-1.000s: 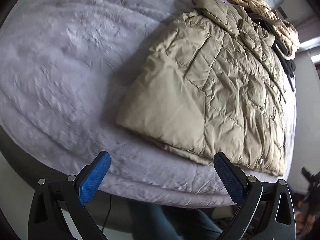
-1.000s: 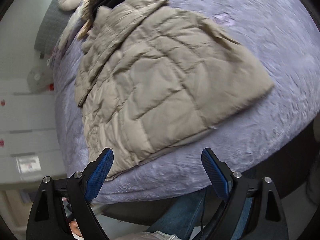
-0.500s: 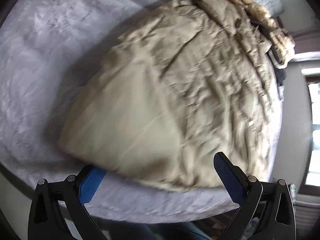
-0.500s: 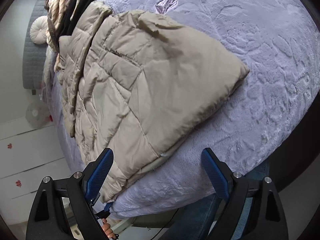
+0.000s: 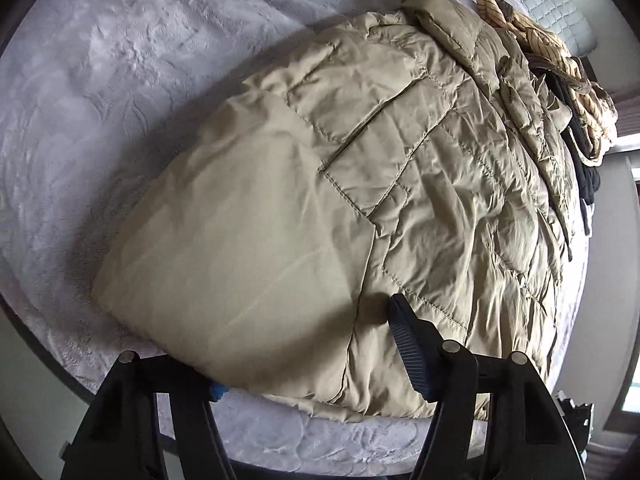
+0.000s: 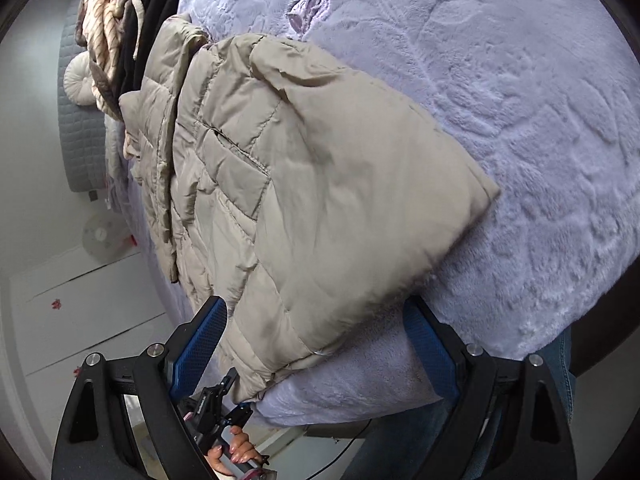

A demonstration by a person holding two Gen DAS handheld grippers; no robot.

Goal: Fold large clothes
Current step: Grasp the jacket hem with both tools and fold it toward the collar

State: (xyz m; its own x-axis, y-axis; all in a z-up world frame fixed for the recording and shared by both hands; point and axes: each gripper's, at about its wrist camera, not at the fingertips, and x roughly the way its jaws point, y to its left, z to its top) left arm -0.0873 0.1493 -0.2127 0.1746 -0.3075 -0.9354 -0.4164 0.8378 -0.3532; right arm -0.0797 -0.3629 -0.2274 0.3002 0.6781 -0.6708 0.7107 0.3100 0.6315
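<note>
- The bed is covered by a plush lavender blanket (image 5: 120,92) embossed with leaves; grey quilted headboard (image 6: 78,128) and white drawers (image 6: 80,312) behind
- The beige quilted puffer jacket (image 5: 328,200) lies folded at the near edge, shiny and creased; striped and black clothes (image 6: 128,20) are heaped beyond its collar
- My left tongs (image 5: 308,356) gape around the hem, one finger tucked under; my right tongs (image 6: 316,336) gape too, straddling the corner
</note>
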